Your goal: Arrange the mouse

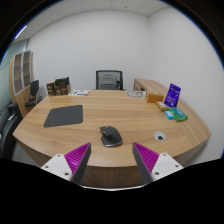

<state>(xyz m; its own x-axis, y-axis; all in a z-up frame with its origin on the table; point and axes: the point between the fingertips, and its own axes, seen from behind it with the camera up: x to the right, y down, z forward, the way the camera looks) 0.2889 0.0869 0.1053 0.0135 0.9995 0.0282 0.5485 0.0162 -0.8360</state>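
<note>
While the gripper (112, 158) hangs spread and empty, the mouse (110, 135) near the table's (80, 140) front edge looks light, rigid, slick; pinch its flanks.

White-walled meeting room, large wooden table (100, 112), black office chair (109, 79) behind it – shelving (20, 72) beside the wall

Wooden table (90, 125), grey mat (63, 116), office chair (109, 79) (beyond), blue sign (174, 94)

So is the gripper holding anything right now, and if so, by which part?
Nothing is held. The gripper is open, and the mouse rests on the table just ahead of its fingers.
</note>
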